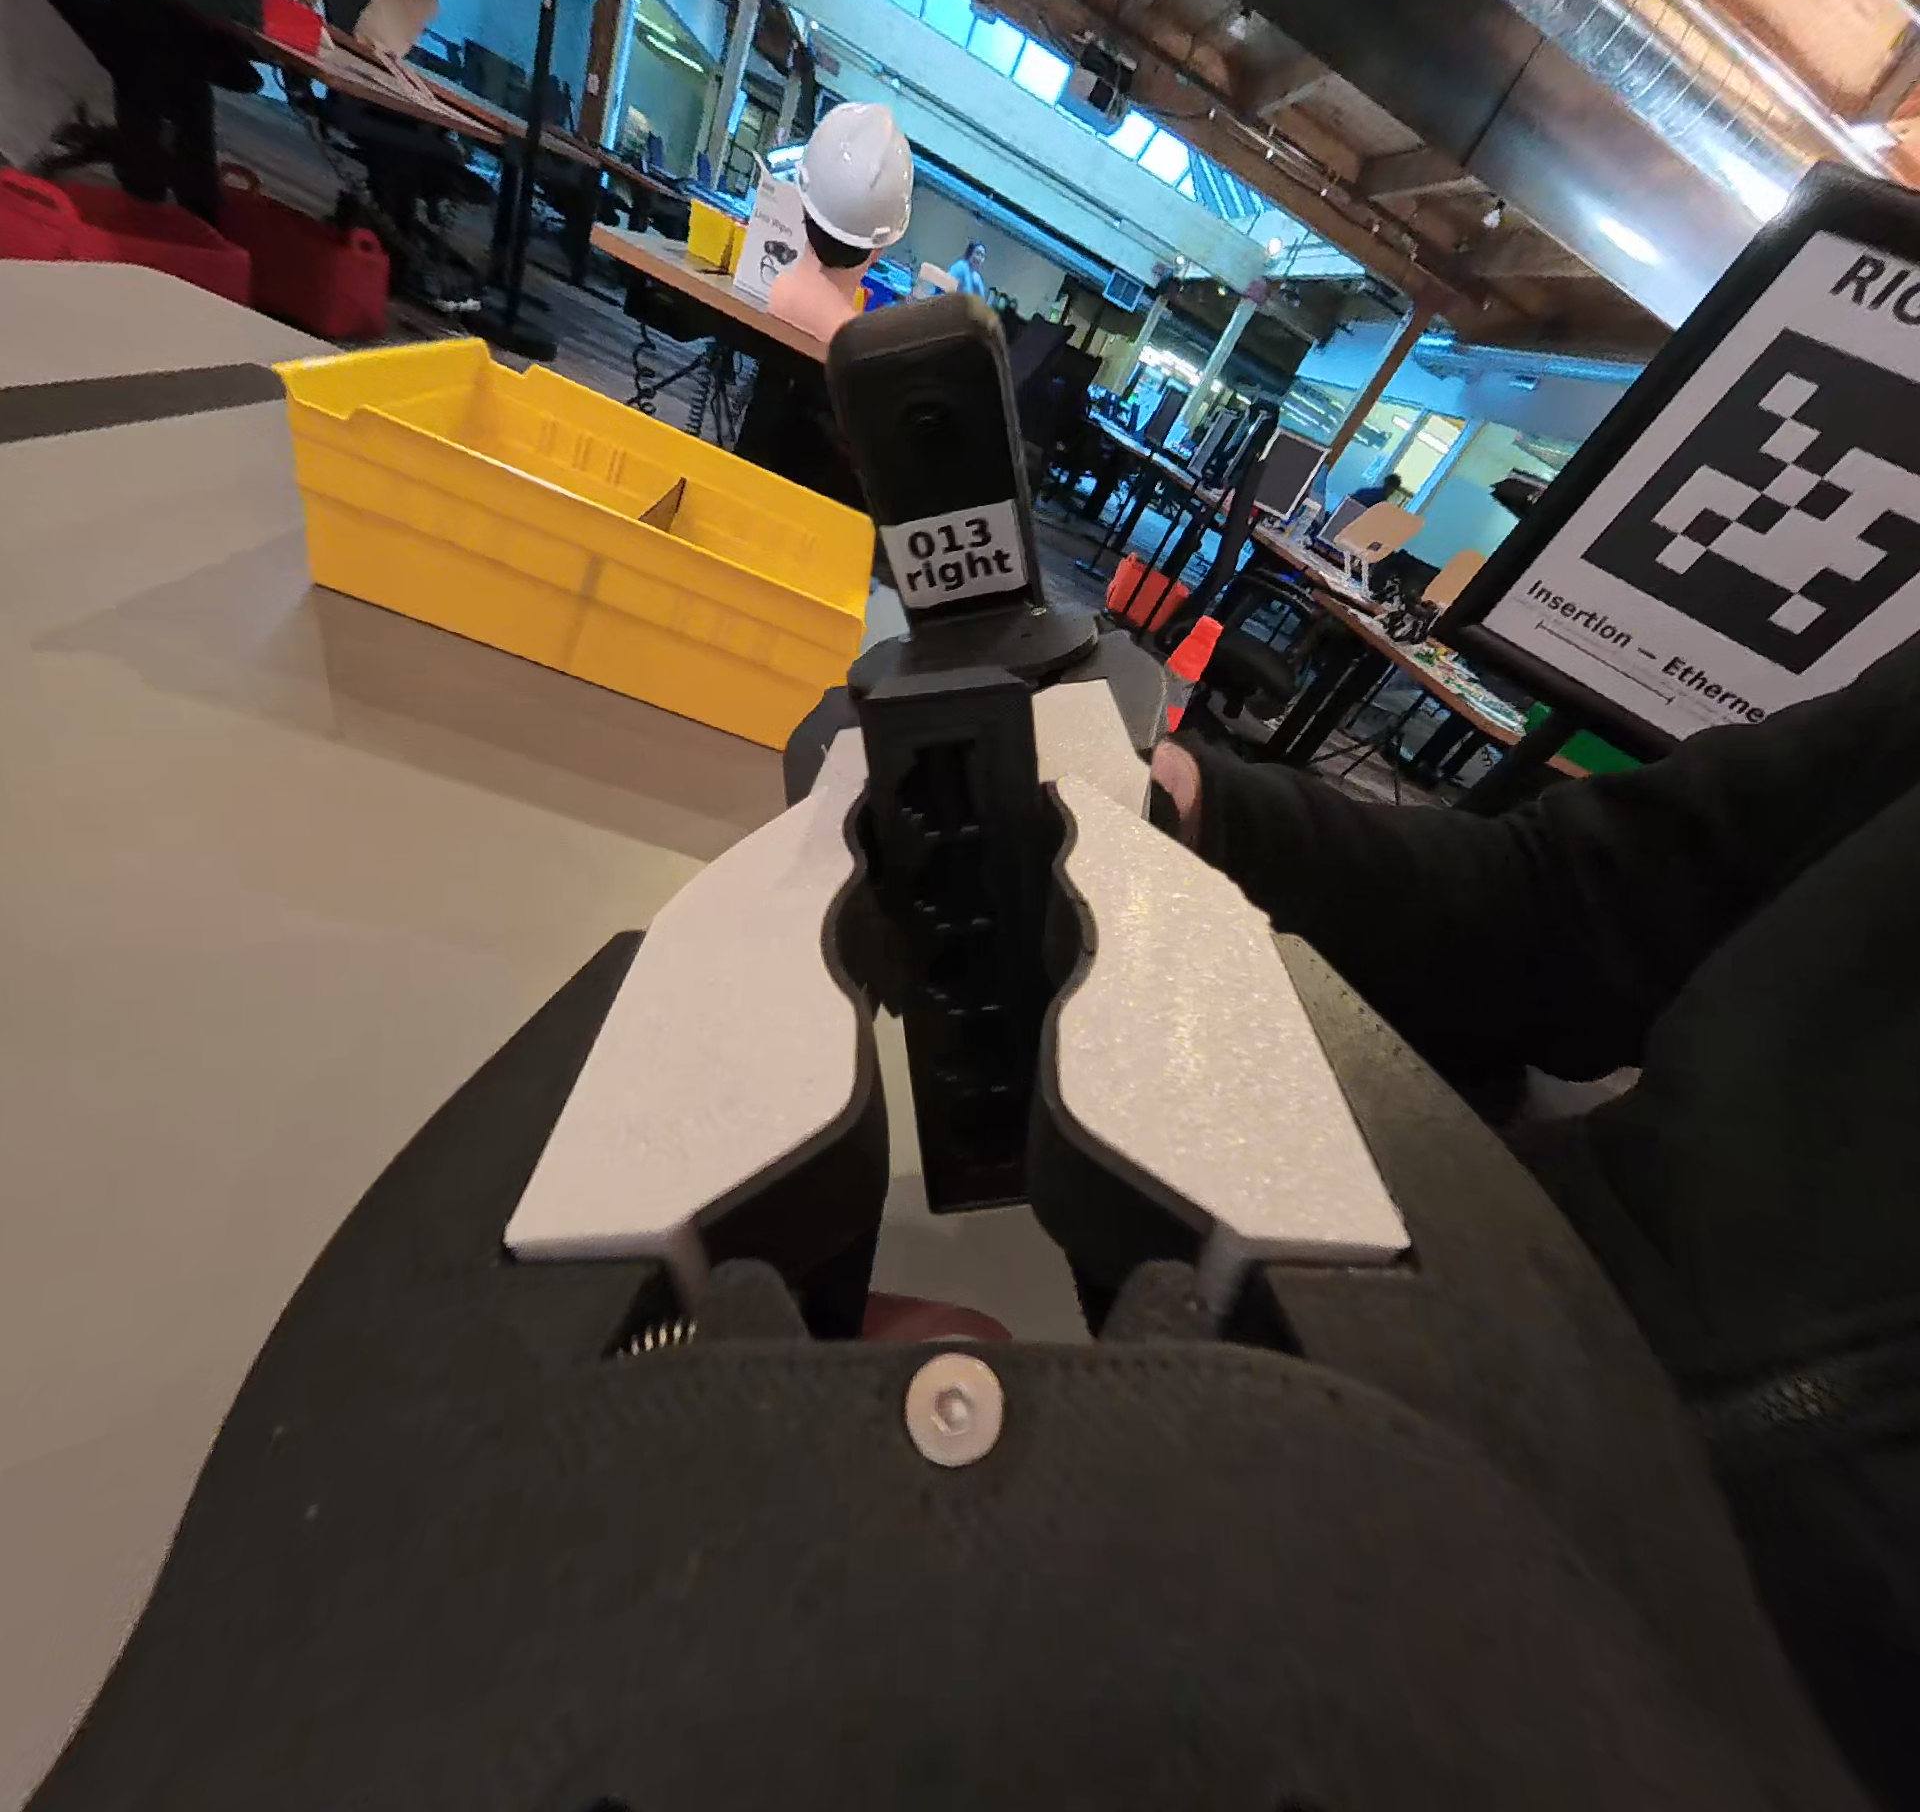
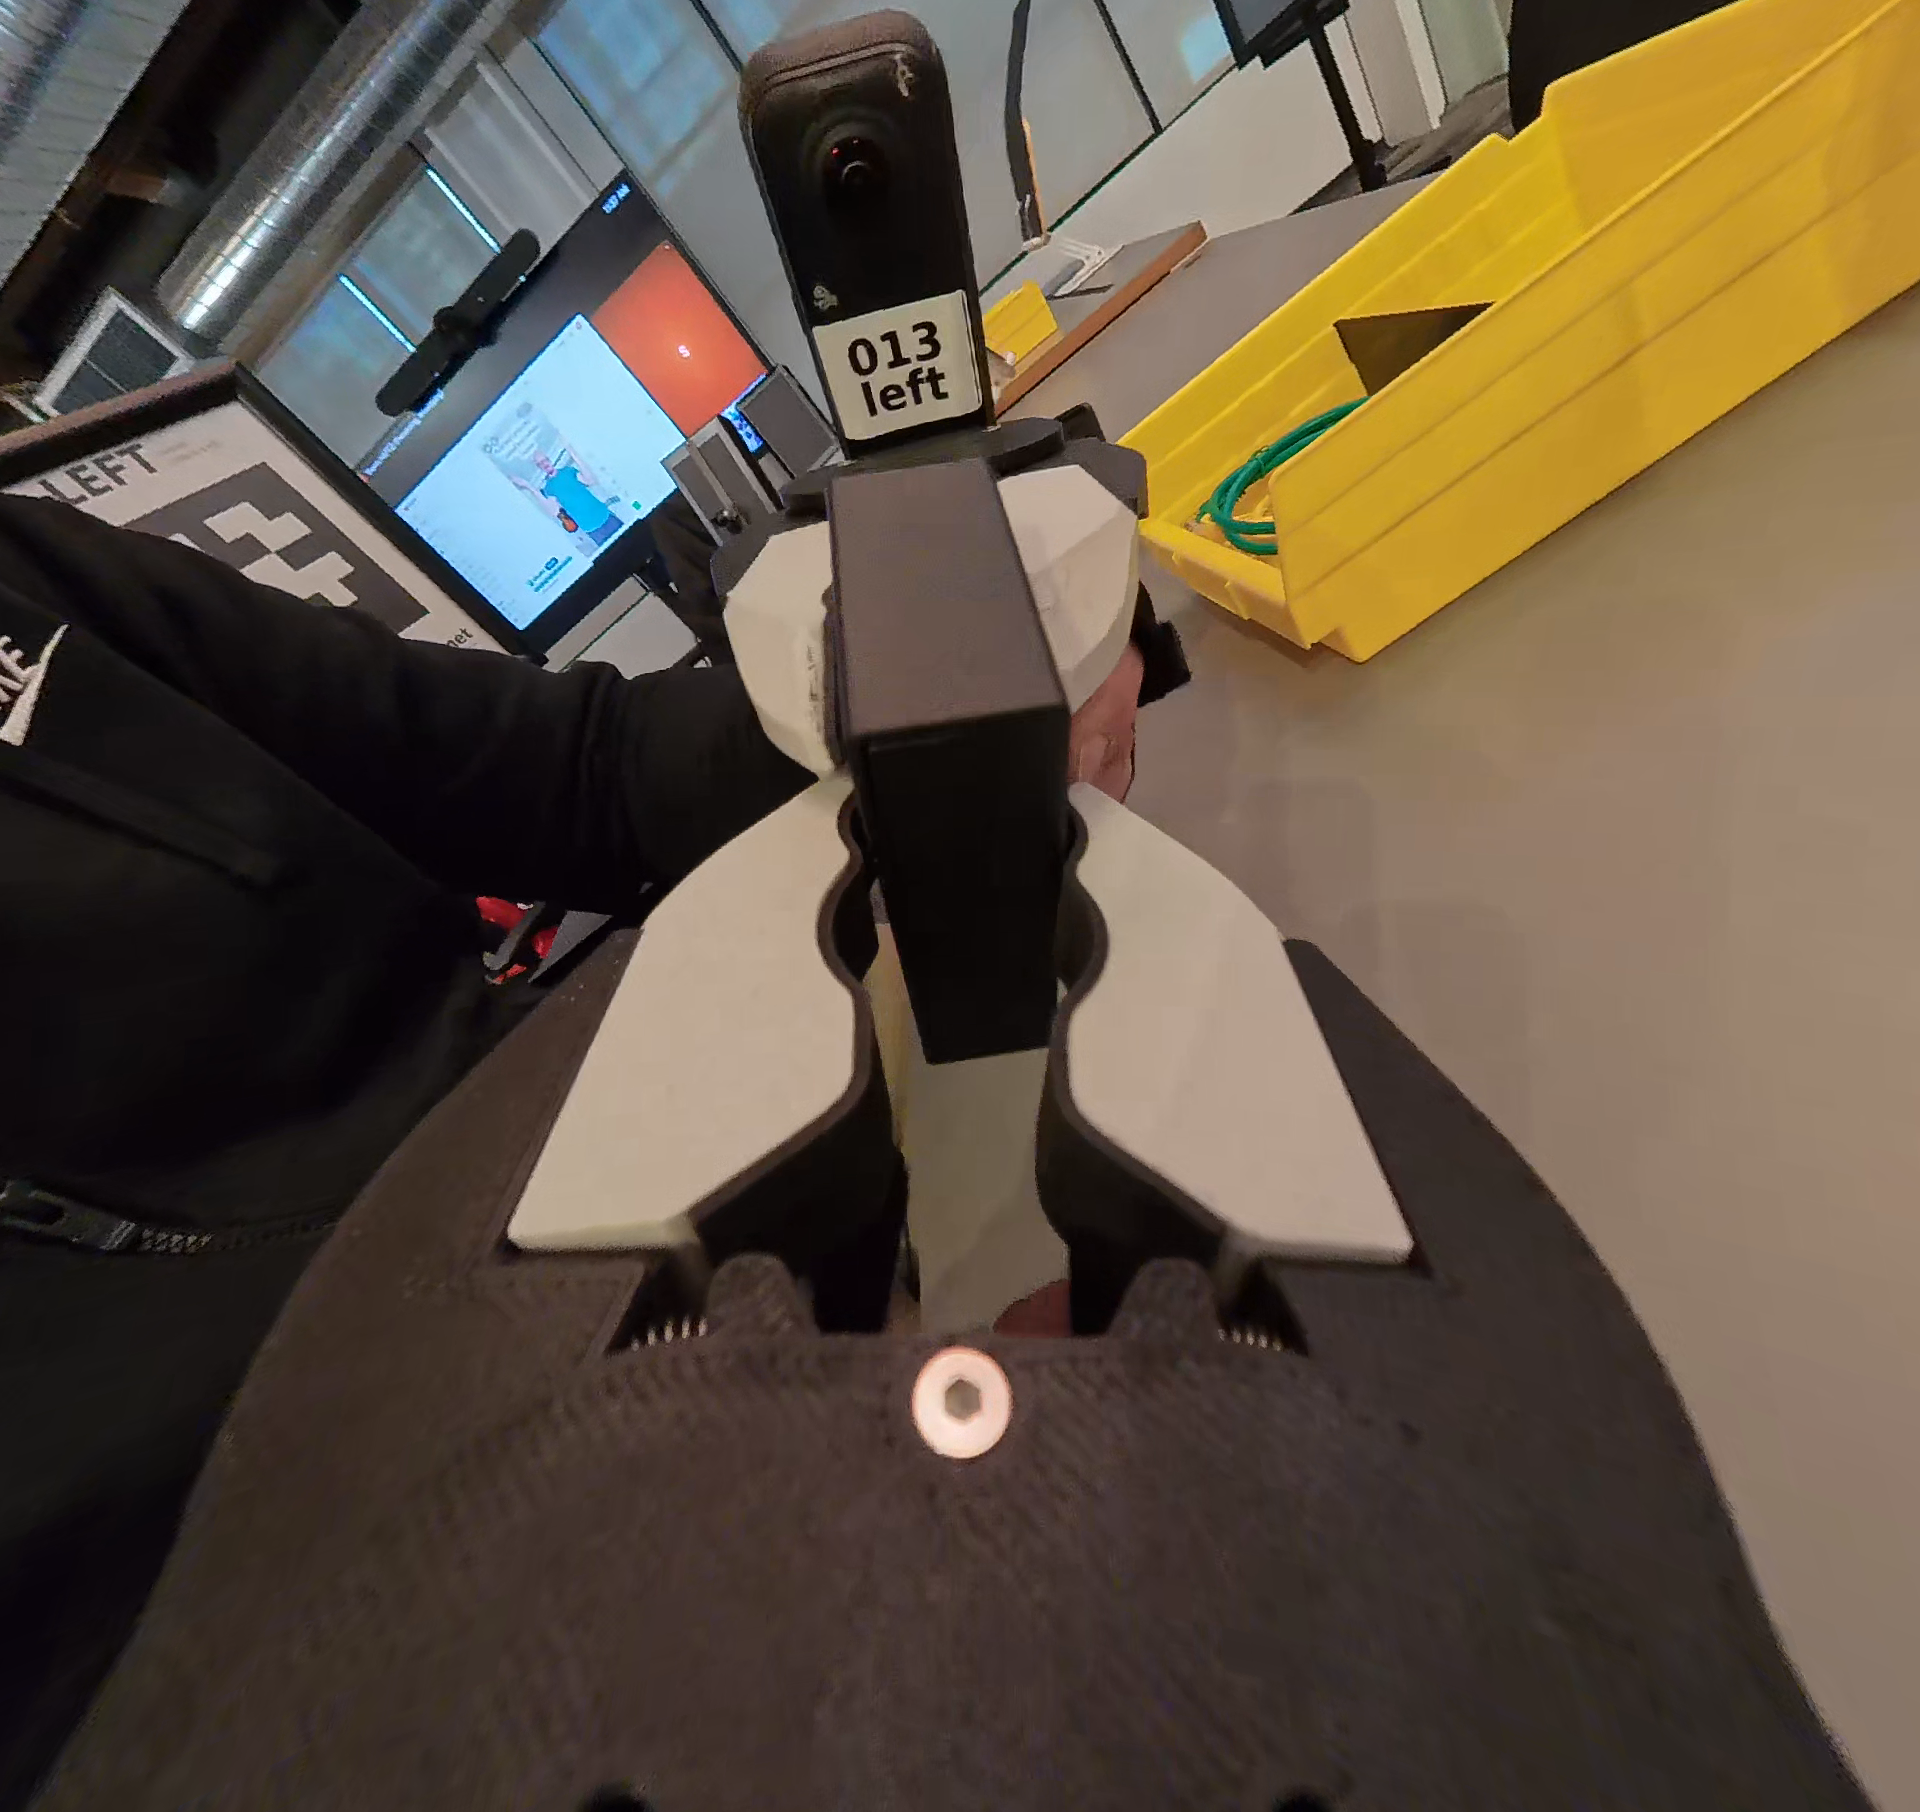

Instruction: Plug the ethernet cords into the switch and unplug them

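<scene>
Grey surface [image 1: 260, 931] in an open workshop carries a yellow bin [image 1: 561, 536]. Left gripper [image 1: 956, 931] and right gripper [image 2: 961, 931] face each other, jaws of each clenched on opposite ends of the black switch [image 1: 961, 983]. Left view shows its port row; right view shows its plain back and a green cord [image 2: 1262, 489] in the bin. Switch's long axis runs between the grippers.

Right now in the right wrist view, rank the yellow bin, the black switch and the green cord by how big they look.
1. Yellow bin, largest.
2. Black switch, held between both grippers; it sits much nearer the camera, so its true size against the bin is unsure.
3. Green cord, smallest, coiled in the bin and partly hidden.
</scene>
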Available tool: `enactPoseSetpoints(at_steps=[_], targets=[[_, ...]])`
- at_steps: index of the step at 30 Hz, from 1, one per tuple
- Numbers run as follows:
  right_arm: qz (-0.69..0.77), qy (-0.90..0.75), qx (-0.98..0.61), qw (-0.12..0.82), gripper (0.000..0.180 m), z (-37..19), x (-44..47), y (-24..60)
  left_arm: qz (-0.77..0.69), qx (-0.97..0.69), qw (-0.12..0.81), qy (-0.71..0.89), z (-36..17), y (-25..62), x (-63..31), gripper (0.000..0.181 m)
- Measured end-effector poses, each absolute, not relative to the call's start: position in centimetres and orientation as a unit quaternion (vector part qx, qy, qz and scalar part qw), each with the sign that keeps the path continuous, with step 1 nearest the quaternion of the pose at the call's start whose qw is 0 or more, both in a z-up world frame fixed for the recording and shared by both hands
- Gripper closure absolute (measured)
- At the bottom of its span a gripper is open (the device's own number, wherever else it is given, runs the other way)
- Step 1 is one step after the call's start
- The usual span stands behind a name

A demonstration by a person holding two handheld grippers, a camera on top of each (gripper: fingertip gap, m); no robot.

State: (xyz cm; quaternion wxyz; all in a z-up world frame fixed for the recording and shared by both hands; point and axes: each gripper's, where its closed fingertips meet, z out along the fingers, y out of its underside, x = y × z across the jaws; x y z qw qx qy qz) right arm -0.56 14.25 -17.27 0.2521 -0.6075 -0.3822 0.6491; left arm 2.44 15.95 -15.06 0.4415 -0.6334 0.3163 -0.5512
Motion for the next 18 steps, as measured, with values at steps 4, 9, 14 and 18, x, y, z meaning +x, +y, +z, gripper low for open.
enactPoseSetpoints(at_steps=[4,9,14,18], targets=[[0.654,-0.379,-0.599,0.264,0.151,-16.76,-0.64,14.38,-0.563,-0.622,0.455,0.298,-14.43,16.10,2.26,0.153],[0.664,-0.379,-0.588,0.266,0.152,-16.45,-0.68,14.23,-0.570,-0.613,0.460,0.296,-14.15,16.05,2.19,0.152],[0.656,-0.379,-0.596,0.266,0.152,-16.45,-0.81,14.30,-0.575,-0.613,0.451,0.300,-14.32,16.12,1.94,0.152],[0.662,-0.365,-0.605,0.250,0.152,-16.58,-0.90,14.34,-0.553,-0.626,0.451,0.314,-14.69,16.27,1.80,0.151]])
